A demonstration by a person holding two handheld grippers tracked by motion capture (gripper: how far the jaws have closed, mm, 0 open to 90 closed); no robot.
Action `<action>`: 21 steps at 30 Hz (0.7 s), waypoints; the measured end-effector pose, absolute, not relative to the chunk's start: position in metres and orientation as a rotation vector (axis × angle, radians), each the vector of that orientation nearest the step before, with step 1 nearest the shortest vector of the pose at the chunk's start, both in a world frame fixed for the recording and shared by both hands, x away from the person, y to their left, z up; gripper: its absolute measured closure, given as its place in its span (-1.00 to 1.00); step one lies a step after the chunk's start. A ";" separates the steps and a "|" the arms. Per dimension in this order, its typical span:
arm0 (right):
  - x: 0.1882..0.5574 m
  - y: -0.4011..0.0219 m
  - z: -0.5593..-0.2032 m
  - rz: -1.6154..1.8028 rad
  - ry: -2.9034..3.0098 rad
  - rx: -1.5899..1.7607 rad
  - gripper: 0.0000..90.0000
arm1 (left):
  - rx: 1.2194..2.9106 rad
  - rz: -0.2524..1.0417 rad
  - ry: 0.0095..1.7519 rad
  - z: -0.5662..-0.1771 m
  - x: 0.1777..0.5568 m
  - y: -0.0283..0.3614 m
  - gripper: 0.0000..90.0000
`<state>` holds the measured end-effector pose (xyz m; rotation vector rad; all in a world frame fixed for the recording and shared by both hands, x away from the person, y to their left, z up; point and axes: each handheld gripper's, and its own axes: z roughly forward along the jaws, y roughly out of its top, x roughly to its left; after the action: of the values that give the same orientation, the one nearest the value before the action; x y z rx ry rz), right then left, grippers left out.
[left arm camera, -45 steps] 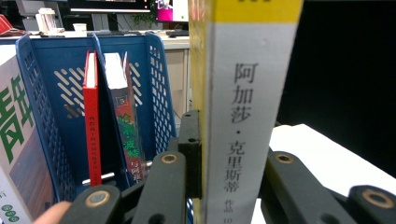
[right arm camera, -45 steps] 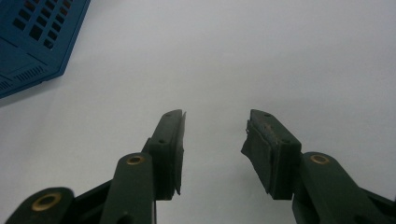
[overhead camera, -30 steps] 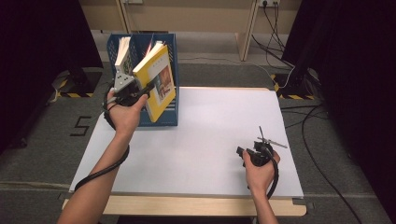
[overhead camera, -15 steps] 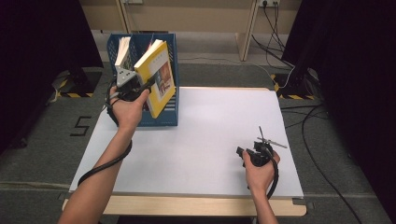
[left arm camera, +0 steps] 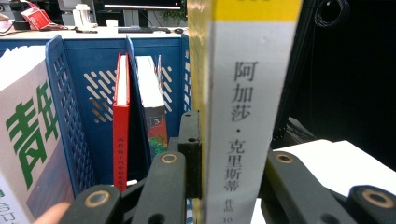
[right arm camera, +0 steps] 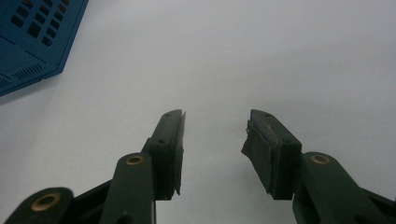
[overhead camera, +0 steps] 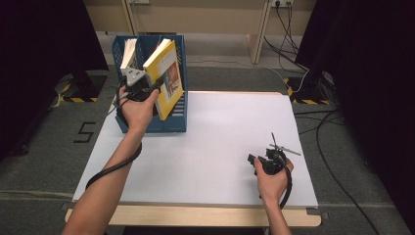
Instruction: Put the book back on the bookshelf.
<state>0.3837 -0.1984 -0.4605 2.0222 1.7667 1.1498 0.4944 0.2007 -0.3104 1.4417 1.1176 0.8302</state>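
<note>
My left gripper (overhead camera: 141,84) is shut on a yellow-covered book (overhead camera: 167,73) and holds it tilted above the blue file rack (overhead camera: 161,123) at the table's far left. In the left gripper view the book's white and yellow spine (left arm camera: 240,116) stands upright between the black jaws of the left gripper (left arm camera: 233,156), beside the rack's slots (left arm camera: 70,116). Near the table's front right, my right gripper (overhead camera: 255,159) rests low over the white tabletop (overhead camera: 220,132). The right gripper (right arm camera: 215,135) is open, with nothing but bare white surface between its fingers.
The rack holds other books: a red one (left arm camera: 121,116), a thicker one (left arm camera: 152,107) and a white one with green characters (left arm camera: 28,130). A corner of the rack (right arm camera: 32,37) lies far ahead of the right gripper. Cables (overhead camera: 333,161) trail on the floor at the right.
The left gripper has shifted slightly up and away with the yellow book, closer over the rack. The right hand has not moved.
</note>
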 end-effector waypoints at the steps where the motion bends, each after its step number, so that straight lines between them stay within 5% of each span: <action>1: 0.384 -0.198 -0.461 1.151 1.767 2.019 0.25 | 1.445 0.831 1.118 -0.310 0.495 0.200 0.68; 21: 0.383 -0.198 -0.460 1.147 1.775 2.014 0.24 | 1.445 0.862 1.138 -0.314 0.511 0.193 0.68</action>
<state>0.3832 -0.1983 -0.4601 2.0136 1.7752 1.1473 0.5112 0.1932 -0.3139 1.4448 1.1383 0.8621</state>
